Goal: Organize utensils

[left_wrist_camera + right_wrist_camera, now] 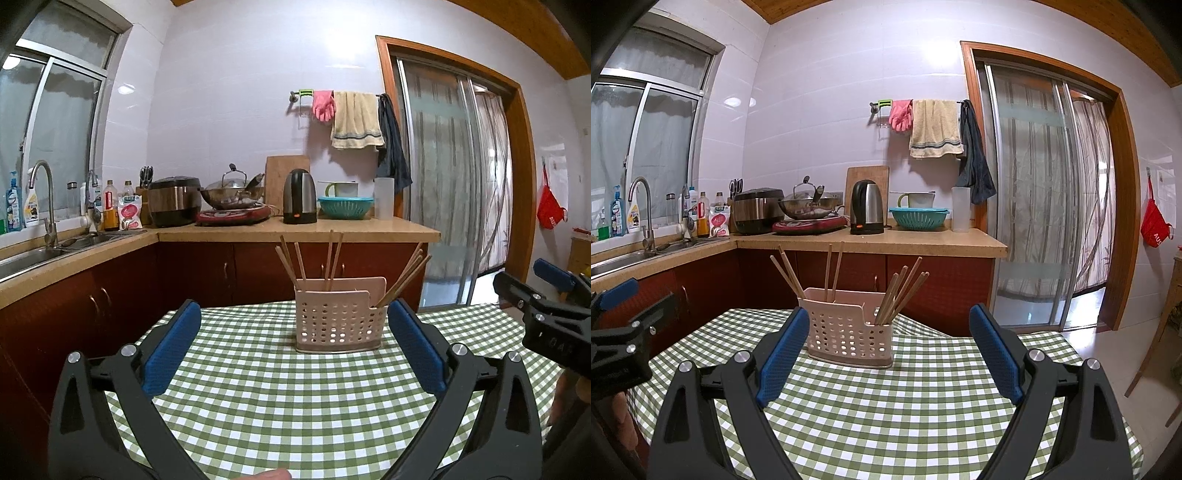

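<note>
Left tool (293,347): jaws spread wide, blue pads (173,347) holding nothing, poised over the green checked table (280,406).
Right tool (888,354): equally wide open and empty, above the same cloth; its body shows at the right edge of the left view.
Utensil holder (849,332): pink perforated caddy upright at the table's far side, beyond both tools, touched by neither.
Chopsticks (899,295): wooden, standing tilted in the caddy's compartments, some left, a bundle right.
Beyond: kettle (867,210) on the kitchen counter.

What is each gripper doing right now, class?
Left gripper: open, holding nothing.
Right gripper: open, holding nothing.
</note>
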### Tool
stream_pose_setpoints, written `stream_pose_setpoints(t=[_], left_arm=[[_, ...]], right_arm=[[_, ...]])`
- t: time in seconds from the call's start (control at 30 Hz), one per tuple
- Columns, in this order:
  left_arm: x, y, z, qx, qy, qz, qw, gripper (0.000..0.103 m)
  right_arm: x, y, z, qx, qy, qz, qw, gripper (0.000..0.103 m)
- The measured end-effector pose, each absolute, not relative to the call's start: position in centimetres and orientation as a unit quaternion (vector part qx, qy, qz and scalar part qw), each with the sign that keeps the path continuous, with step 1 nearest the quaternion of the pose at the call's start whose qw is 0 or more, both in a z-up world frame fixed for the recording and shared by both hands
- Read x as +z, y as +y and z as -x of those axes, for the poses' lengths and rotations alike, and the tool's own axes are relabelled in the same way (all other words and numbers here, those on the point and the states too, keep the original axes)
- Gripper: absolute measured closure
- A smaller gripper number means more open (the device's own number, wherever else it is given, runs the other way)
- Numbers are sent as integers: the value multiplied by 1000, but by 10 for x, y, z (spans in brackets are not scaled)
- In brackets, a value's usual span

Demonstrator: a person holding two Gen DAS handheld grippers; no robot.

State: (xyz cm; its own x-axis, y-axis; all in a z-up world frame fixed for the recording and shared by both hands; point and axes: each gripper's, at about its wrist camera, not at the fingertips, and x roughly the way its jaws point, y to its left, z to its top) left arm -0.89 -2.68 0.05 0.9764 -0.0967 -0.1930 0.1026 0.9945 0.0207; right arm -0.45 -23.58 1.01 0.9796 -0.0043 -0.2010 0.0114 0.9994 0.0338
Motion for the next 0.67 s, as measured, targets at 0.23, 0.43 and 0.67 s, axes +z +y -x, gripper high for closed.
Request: stream_pose_setpoints(t=[0.23,0.43,0.67], left_arm=[[-1,-34,16,-55,75,-27,995,4],[-2,-39,12,-68,84,-37,993,4],[-7,-36,-2,-70,107,-26,991,4]], right_arm=[[5,-235,3,-2,107,-19,994,17],[3,-236,-1,2,110,-18,994,17],[1,-237,-7,5,115,-18,993,17]])
